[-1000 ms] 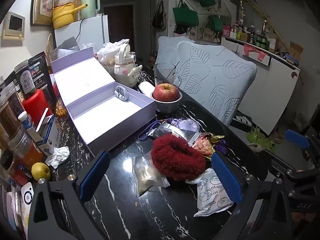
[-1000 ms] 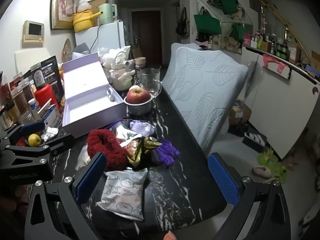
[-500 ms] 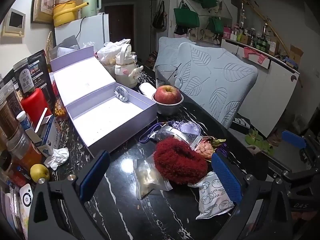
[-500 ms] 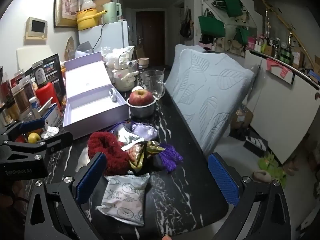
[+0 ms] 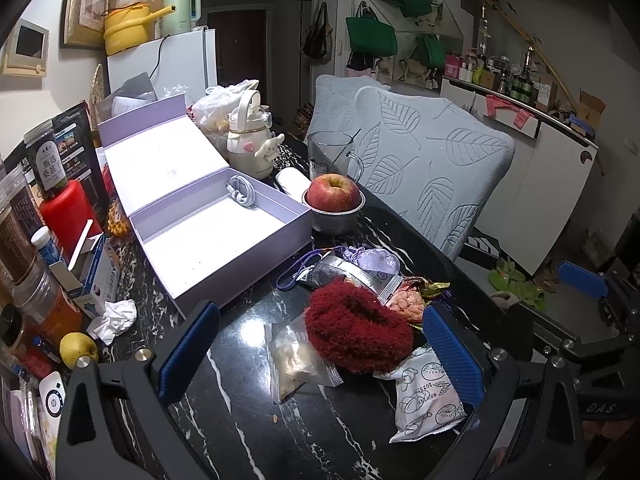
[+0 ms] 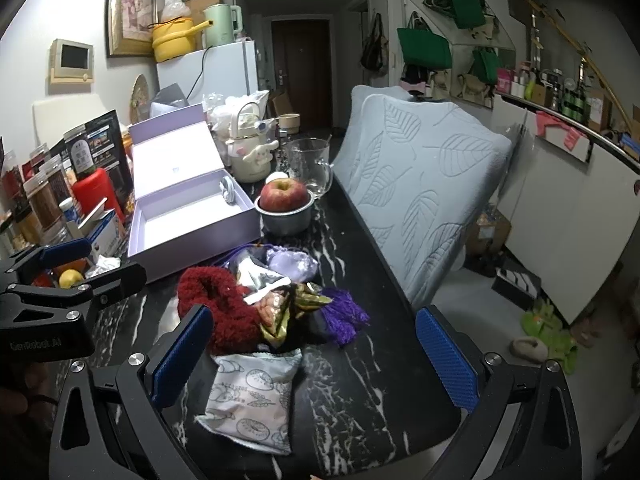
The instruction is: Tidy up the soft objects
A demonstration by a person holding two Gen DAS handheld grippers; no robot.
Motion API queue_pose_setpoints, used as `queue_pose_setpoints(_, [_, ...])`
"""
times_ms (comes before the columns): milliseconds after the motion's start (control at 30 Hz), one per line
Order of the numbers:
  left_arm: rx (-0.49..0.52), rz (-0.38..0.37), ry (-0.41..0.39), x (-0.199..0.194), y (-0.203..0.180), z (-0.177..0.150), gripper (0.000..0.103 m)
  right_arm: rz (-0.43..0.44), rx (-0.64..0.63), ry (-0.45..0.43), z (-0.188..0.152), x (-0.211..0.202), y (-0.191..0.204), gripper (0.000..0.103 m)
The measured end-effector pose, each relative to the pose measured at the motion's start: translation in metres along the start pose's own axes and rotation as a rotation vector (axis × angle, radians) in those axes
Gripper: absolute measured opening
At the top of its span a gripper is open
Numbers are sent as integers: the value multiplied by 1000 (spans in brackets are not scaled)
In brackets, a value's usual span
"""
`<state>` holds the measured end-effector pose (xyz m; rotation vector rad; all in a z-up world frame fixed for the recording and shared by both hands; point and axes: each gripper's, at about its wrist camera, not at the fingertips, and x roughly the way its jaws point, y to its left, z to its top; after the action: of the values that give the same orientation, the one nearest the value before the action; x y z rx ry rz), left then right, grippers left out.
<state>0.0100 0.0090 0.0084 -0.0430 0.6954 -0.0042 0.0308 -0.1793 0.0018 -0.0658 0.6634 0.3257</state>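
Note:
A heap of soft things lies on the black marble table [image 5: 248, 412]. A fuzzy dark red scrunchie [image 5: 356, 330] [image 6: 218, 300] sits in the middle of it. Around it are a clear zip bag [image 5: 298, 356], a white printed pouch [image 5: 426, 394] [image 6: 252, 388], a lilac drawstring pouch [image 5: 374, 260] [image 6: 292, 262] and a purple tassel [image 6: 344, 314]. An open lilac box [image 5: 212, 232] [image 6: 192, 216] stands behind, holding only a coiled white cable [image 5: 240, 192]. My left gripper [image 5: 320, 350] is open just before the scrunchie. My right gripper [image 6: 316, 356] is open over the white pouch.
An apple in a metal bowl [image 5: 334, 210] and a glass mug [image 5: 332, 154] stand behind the heap. Jars, a red bottle [image 5: 70, 208], a small carton, a crumpled tissue [image 5: 114, 318] and a yellow fruit [image 5: 78, 350] crowd the left edge. A leaf-patterned cushion [image 5: 424, 156] lines the right side.
Both grippers have crept a little forward toward the heap, which now looms slightly larger. Nothing on the table has moved and both stay open.

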Motion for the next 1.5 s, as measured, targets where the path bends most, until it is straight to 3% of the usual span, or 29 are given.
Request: queue_pose_setpoints(1500, [-2, 10, -13, -4, 5, -1, 103, -8, -14, -13, -3, -2, 1, 103])
